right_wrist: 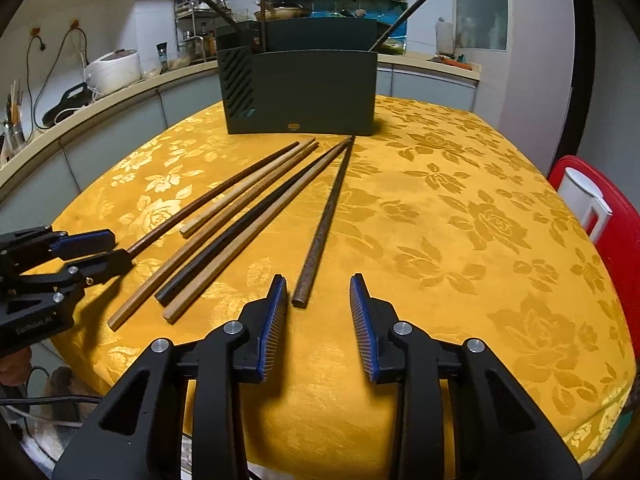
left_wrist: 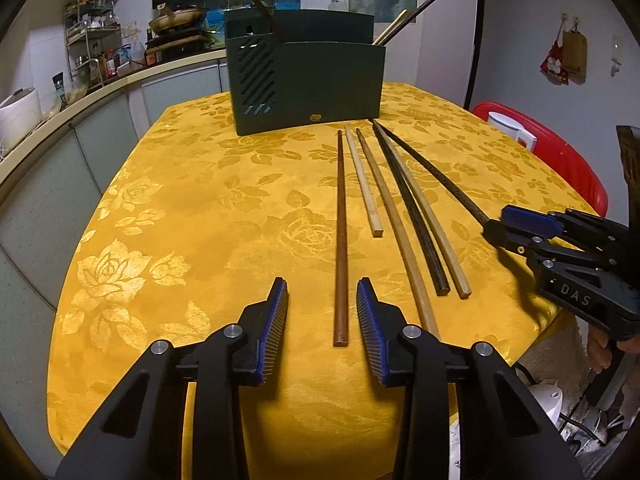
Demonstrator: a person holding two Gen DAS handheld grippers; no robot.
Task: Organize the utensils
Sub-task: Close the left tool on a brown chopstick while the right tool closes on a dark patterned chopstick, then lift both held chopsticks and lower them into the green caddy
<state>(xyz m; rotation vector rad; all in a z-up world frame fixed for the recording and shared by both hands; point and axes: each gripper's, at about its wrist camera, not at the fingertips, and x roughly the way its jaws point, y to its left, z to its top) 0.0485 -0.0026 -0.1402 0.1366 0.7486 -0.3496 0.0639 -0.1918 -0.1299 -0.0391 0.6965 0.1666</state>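
Observation:
Several chopsticks lie side by side on the yellow floral tablecloth point(left_wrist: 180, 220) in front of a dark green utensil holder point(left_wrist: 308, 84) that has a few chopsticks standing in it. In the left wrist view my left gripper point(left_wrist: 322, 284) is open, and the near end of a reddish-brown chopstick point(left_wrist: 341, 240) lies between its blue pads point(left_wrist: 276, 320) without touching them. In the right wrist view my right gripper point(right_wrist: 318, 278) is open around the near end of a dark textured chopstick point(right_wrist: 324, 220), closer to its left pad. The left gripper point(right_wrist: 120, 247) shows at that view's left edge.
A red chair point(right_wrist: 608, 220) with a white container point(right_wrist: 584, 196) on it stands at the table's right side. A curved kitchen counter point(right_wrist: 100, 120) with a rice cooker point(right_wrist: 114, 70) and racks runs behind. The table's near edge lies just under both grippers.

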